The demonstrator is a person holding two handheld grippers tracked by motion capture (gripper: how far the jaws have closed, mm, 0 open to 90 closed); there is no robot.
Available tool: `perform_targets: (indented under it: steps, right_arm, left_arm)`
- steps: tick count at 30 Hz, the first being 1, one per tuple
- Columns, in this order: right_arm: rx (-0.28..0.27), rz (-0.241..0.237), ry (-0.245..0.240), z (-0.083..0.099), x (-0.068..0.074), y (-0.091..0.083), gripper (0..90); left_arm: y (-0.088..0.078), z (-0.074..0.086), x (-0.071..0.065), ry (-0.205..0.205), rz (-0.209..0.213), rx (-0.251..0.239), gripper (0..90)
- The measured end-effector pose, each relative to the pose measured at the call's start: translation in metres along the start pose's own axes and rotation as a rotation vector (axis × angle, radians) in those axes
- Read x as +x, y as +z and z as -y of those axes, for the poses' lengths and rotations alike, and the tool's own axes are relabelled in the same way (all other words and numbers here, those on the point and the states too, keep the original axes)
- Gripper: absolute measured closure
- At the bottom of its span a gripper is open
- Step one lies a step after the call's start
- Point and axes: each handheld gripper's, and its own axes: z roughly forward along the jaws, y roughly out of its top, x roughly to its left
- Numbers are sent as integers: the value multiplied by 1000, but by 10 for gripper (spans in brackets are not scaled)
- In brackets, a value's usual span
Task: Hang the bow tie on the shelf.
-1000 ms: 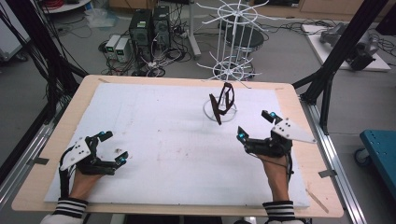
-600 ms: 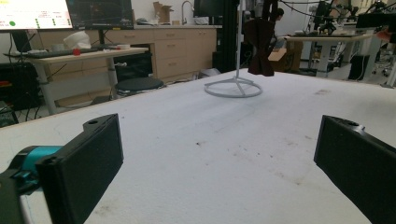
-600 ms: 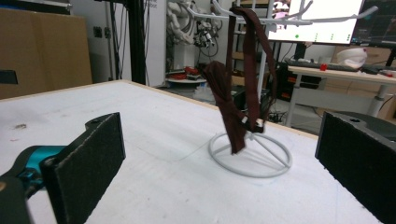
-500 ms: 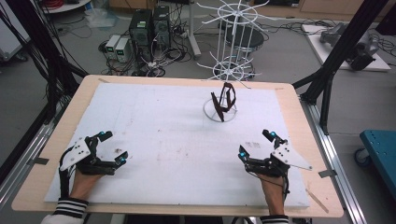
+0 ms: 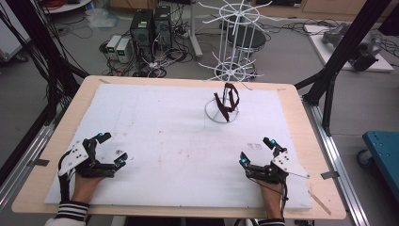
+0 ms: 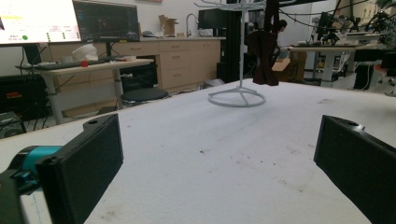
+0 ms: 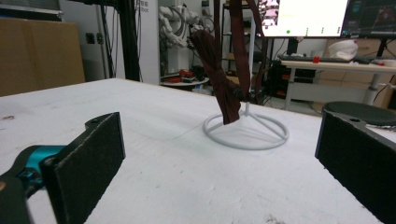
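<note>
nothing lies on the white pad (image 5: 164,136) between me and the white wire stand (image 5: 221,113); the pad shows only faint scuffs and specks. beyond the far edge of the table (image 5: 310,136) a taller white wire rack (image 5: 235,42) stands on the floor, with computer boxes (image 5: 150,23) and cables behind it.

a dark brown strap (image 5: 228,101) hangs on the stand, looped and draped down from its top, its lower end dangling just above the ring base. in my right gripper view the strap (image 7: 219,74) looks folded and twisted, the ring below it bare.

my left gripper (image 5: 107,149) rests near the pad's near left corner, my right gripper (image 5: 256,150) near the near right edge. both have their jaws spread wide with nothing between them. the stand sits far of centre, closer to my right side, well apart from both grippers, with open pad all around it.
</note>
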Motion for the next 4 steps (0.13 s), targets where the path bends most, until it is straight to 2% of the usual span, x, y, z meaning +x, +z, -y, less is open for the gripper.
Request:
perform_targets:
  steps: [3, 4]
  right_arm:
    - [21, 2, 12, 7, 1, 1, 7]
    - [12, 5, 6, 6, 1, 0, 7]
  left_arm:
    - [0, 0, -1, 1, -1, -5, 17]
    - [-1, 0, -1, 1, 0, -5, 18]
